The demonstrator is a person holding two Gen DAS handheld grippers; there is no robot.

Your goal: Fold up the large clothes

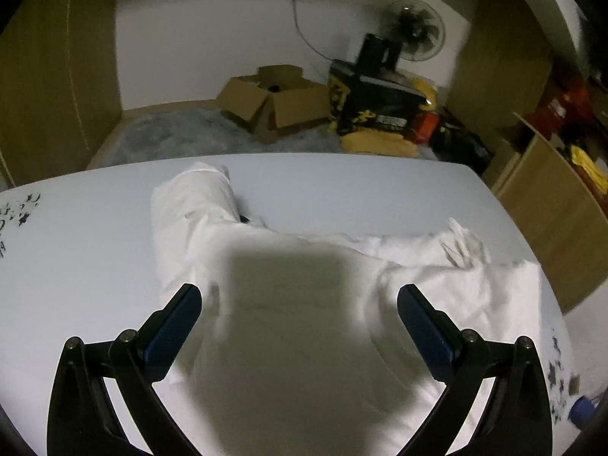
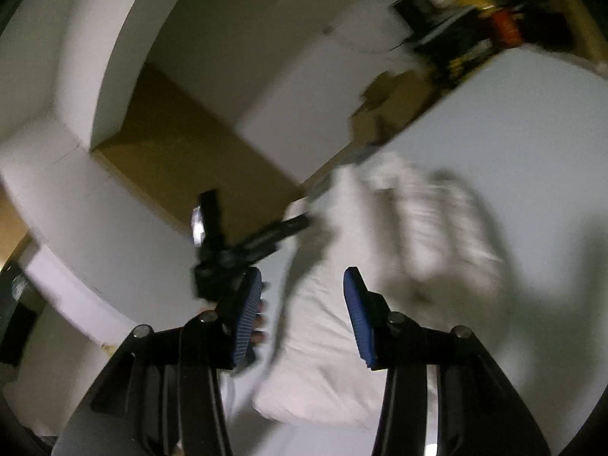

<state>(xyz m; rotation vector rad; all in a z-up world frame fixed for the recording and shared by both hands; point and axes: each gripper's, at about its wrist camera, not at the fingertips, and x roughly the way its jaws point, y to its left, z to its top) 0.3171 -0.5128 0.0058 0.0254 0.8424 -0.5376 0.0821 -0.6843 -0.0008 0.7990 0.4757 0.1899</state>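
Lying across the white tabletop [image 1: 342, 186], the white garment [image 1: 212, 235] spread from the middle toward 3 o'clock in the left wrist view, one long part reaching up toward 12 o'clock and a rumpled, blurred edge at 3 o'clock. The left gripper [image 1: 300, 300] hung over it with its jaws wide apart and nothing between the blue pads; a dark shadow fell on the cloth beneath. Black star marks [image 1: 26, 209] dotted the tabletop at 9 o'clock. Beyond the far edge, an open carton [image 1: 273, 102] sat on a grey rug [image 1: 178, 129] at 12 o'clock, with a black-and-yellow box [image 1: 376, 102] and a fan [image 1: 416, 28] at 1 o'clock.

The right wrist view was tilted and smeared. The right gripper [image 2: 304, 300] stood with its jaws partly apart, clear of the cloth; the garment [image 2: 323, 342] lay past them at 6 o'clock, and a blurred bunch of it rose at 3 o'clock. The left gripper [image 2: 247, 243] appeared as a black shape at 9 o'clock, beside the right gripper's left pad.
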